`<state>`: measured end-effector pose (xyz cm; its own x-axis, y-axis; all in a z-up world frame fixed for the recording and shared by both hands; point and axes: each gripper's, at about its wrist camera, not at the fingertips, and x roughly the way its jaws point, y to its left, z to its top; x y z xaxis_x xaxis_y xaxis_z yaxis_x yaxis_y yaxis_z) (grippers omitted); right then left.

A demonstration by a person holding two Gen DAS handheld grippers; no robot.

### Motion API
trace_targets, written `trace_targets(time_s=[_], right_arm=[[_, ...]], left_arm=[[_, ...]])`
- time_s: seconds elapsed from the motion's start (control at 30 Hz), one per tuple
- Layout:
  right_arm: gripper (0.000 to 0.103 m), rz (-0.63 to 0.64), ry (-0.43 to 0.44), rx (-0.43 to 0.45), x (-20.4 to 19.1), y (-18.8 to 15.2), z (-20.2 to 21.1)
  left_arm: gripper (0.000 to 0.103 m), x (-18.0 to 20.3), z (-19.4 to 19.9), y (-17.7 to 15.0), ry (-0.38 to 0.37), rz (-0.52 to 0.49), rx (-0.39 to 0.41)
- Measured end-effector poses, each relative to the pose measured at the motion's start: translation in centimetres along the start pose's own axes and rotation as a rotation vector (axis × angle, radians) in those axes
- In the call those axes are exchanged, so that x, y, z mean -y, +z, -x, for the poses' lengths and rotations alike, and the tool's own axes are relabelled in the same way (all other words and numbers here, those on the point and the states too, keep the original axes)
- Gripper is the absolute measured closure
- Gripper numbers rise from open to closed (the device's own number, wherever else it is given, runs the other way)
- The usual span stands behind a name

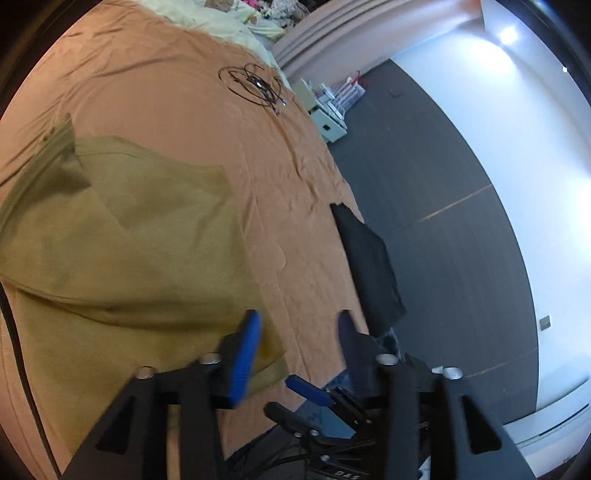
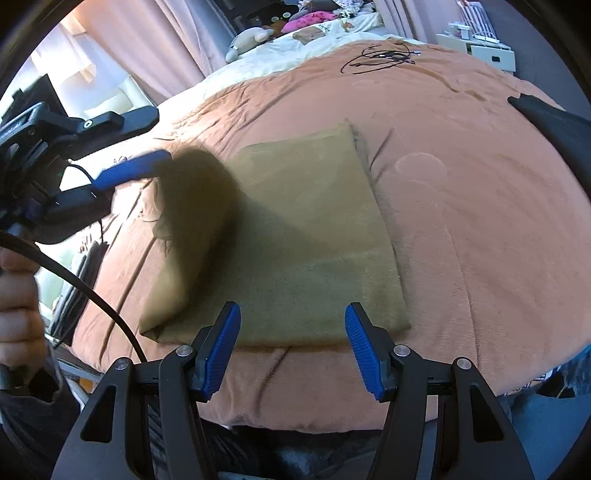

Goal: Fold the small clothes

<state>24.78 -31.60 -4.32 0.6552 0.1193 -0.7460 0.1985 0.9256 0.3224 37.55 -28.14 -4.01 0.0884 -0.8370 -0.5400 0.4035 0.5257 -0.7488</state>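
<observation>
An olive garment [image 2: 295,240] lies folded on the orange bedspread [image 2: 461,229]. Right gripper [image 2: 291,347] and left gripper [image 1: 299,332] both hang spread, holding nothing. Black cloth [image 1: 373,266] drapes the bed's edge; cables [image 2: 380,57] lie farther back

Both my fisheye views bend hard at the rim, with black corners and the bed [image 2: 461,221] bulging like a dome. On the left wrist view a ceiling light [image 1: 509,35] flares white and washes out the pale wall [image 1: 535,184] beside it. That view is soft with motion blur, smearing the olive garment [image 1: 129,240] and the left hand-held gripper [image 1: 299,325]. The right wrist view is sharper; daylight glows through the curtains [image 2: 122,48] at upper left. A dark blurred shadow falls over the garment's left part, and the right hand-held gripper [image 2: 291,328] reads crisp.
</observation>
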Motion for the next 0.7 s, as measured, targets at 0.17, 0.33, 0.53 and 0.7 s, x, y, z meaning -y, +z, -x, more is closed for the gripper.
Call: trace_targets(time_s=[0.17,0.33,0.53,0.7], right_arm=[[0.043,-0.002,0.033,0.001,2.1,0.6,0.0],[0.043,0.016,0.008,-0.018,2.3,1.5,-1.8],[0.043,0.095,-0.020,-0.047,1.2,2.3,-3.3],[0.043,0.132,-0.017,-0.064,1.2,3.3,-4.2]], left_arm=[[0.049,-2.4,2.0,-0.1,0.107,0.027,0.053],[0.049,-6.7,4.6,-1.0,0.220,0.083,0.088],[0.049,-11.2,6.4,-3.3,0.330,0.152,0.069],[0.049,-13.9,6.5,-5.3,0.358,0.213,0.037]])
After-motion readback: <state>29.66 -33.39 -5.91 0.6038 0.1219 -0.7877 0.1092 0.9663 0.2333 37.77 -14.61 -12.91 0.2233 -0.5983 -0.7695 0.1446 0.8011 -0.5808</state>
